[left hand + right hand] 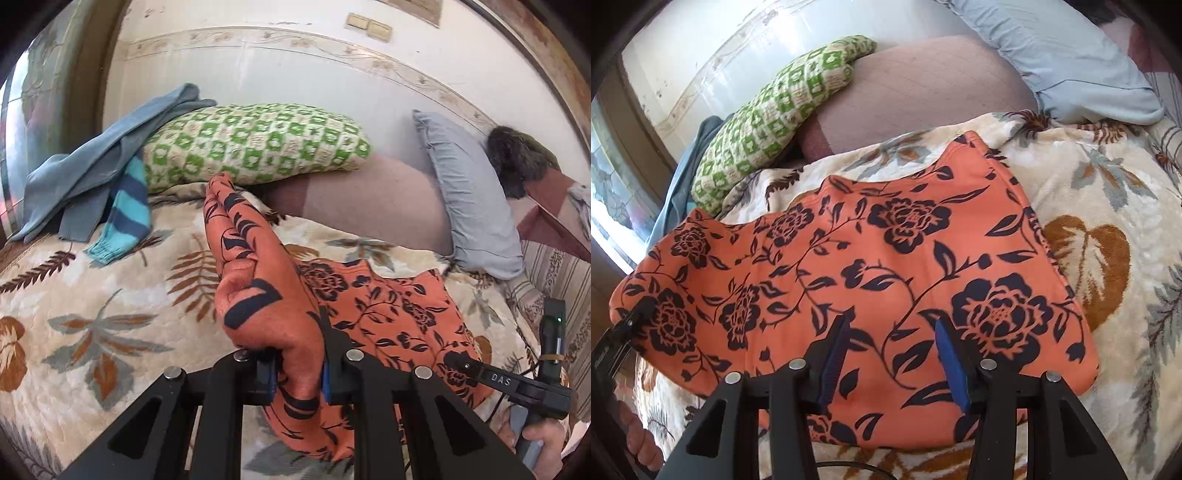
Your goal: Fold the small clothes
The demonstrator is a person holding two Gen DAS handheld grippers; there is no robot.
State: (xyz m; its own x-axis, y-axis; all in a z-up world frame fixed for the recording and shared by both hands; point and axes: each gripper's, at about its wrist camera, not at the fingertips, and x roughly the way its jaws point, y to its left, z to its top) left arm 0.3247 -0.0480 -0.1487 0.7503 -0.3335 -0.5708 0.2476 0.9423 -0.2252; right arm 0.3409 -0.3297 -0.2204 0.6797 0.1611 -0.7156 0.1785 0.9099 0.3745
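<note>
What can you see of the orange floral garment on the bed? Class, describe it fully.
The garment is orange cloth printed with dark navy roses, leaves and vines; it looks soft and slightly textured. Most of it lies spread flat on the leaf-patterned blanket. One edge is bunched and lifted in a ridge, pinched in the left tool. The right tool hangs over the flat part with its jaws apart; whether it touches the cloth is unclear.
</note>
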